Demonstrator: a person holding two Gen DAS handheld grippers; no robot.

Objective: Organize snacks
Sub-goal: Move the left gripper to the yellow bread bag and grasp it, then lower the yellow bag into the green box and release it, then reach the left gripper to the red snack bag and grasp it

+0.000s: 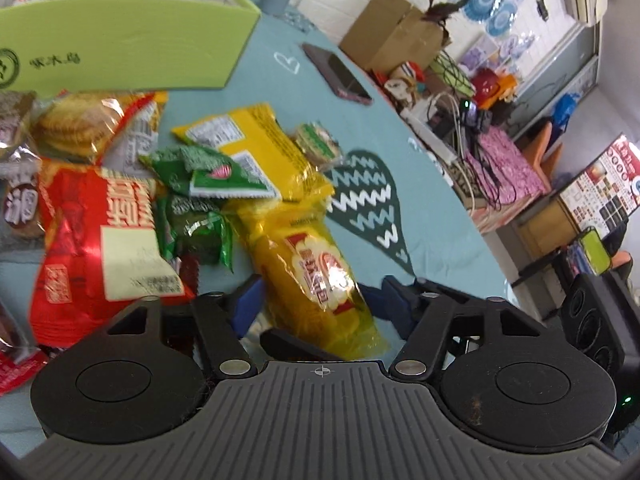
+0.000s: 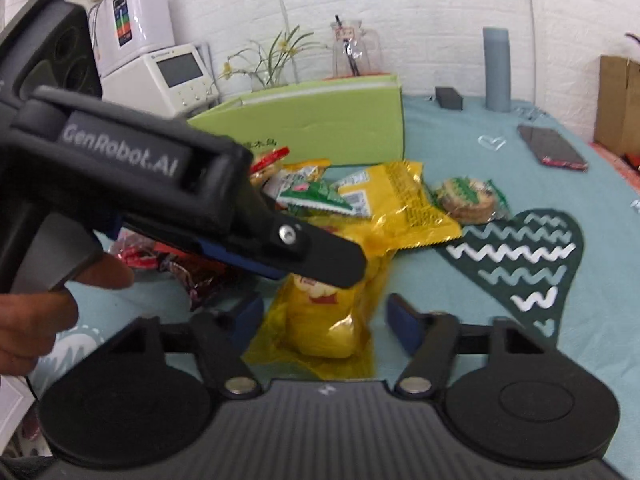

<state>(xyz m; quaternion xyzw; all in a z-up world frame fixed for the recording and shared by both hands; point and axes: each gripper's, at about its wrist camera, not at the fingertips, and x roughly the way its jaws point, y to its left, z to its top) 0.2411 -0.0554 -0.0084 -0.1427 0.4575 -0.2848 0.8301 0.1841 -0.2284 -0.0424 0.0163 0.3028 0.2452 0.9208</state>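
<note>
Left wrist view showed the left gripper (image 1: 312, 300) low over a long yellow transparent packet of biscuits (image 1: 316, 276) that lay on the pale blue tablecloth (image 1: 432, 208). Its blue-padded fingers (image 1: 246, 300) stood on either side of the packet, close to it, but whether the pads pressed on the wrapper could not be told. Beyond it lay a heap of snacks: a red foil bag (image 1: 100, 248), small green sachets (image 1: 204, 172) and a flat yellow pouch (image 1: 256, 140), with a light green cardboard box (image 1: 120, 40) behind them.

Right wrist view showed the right gripper (image 2: 324, 316) at the near end of the same packet, its pads apart with gaps on both sides of the wrapper. A round biscuit pack with a green label (image 2: 468, 196) lay beside a dark green heart print (image 2: 532, 260).
</note>
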